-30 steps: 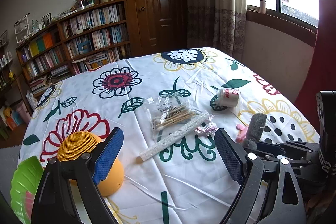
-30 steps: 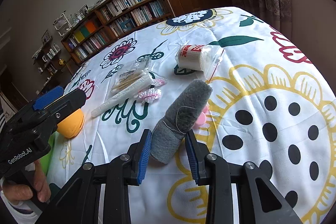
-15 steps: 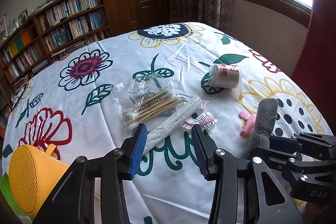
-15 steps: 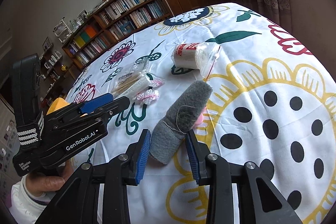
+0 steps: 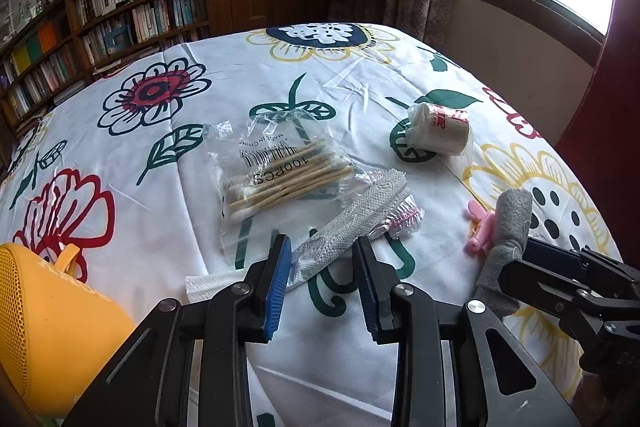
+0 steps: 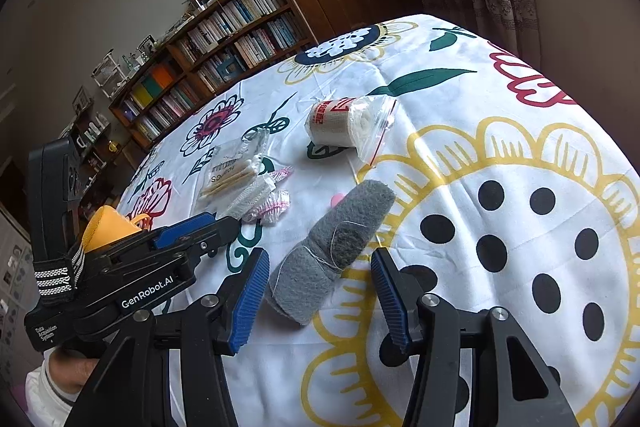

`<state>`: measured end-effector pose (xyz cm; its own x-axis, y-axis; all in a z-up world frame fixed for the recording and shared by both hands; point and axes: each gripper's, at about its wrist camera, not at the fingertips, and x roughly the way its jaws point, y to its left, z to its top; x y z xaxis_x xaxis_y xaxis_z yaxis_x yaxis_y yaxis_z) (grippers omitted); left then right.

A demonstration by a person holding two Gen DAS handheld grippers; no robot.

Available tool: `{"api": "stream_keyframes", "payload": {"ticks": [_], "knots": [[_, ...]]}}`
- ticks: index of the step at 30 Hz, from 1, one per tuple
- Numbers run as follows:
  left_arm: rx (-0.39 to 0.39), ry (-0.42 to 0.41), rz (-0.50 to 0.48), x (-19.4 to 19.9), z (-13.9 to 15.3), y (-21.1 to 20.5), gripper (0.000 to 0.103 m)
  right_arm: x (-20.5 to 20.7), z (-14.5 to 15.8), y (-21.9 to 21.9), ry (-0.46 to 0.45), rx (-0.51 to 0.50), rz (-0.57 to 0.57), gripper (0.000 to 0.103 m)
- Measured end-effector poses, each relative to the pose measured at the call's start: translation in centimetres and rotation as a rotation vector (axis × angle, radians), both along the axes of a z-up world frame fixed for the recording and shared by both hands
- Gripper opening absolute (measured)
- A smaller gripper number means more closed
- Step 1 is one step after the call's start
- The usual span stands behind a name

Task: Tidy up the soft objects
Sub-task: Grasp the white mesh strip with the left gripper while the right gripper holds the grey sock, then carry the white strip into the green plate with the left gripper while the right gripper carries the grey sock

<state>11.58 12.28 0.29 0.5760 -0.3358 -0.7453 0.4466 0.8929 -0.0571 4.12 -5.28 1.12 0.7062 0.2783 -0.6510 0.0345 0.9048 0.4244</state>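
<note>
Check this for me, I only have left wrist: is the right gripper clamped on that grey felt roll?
Observer: No. In the right wrist view the right gripper is open. The grey felt roll lies between its fingers and is not squeezed.
Operator: Roll lifted at all?
Observer: No, it lies flat on the tablecloth. A loose pale thread crosses its middle.
Operator: Anything on my left gripper I can't see?
Observer: A hand grips the handle of the left gripper, with a white sleeve just below it.
</note>
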Motion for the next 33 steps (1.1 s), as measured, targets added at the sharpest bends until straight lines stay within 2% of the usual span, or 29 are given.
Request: {"api": "stream_keyframes", "payload": {"ticks": [6,11,19,22,25,30,33], "knots": [[-0.013,0.042,-0.020,-0.8,0.3,-0.5,0.033,0.0,-0.1,-0.1,-0.001,-0.009,-0.001,0.056],[0.045,0.003,0.007,-0.3,0.0,-0.8,0.034,-0.1,-0.1,0.0,-0.007,-0.019,-0.002,0.057],[0.043,-0.023,-0.009,0.0,-0.2,-0.9,0.034,0.0,0.0,0.1,-0.014,-0.016,-0.003,0.056],[0.026,-0.013,-0.011,-0.3,-0.1,-0.8,0.024,0.0,0.0,0.0,-0.018,-0.012,-0.004,0.056],[0.003,0.004,-0.013,-1.0,-0.1,-0.8,0.019,0.0,0.1,-0.1,-0.019,-0.011,-0.005,0.056],[-0.042,0.042,-0.008,-2.6,0.1,-0.6,0.019,0.0,0.2,-0.2,-0.021,-0.010,-0.007,0.056],[-0.044,0.047,-0.013,-3.2,0.1,-1.0,0.019,-0.1,0.2,-0.2,-0.022,-0.011,-0.006,0.057]]}}
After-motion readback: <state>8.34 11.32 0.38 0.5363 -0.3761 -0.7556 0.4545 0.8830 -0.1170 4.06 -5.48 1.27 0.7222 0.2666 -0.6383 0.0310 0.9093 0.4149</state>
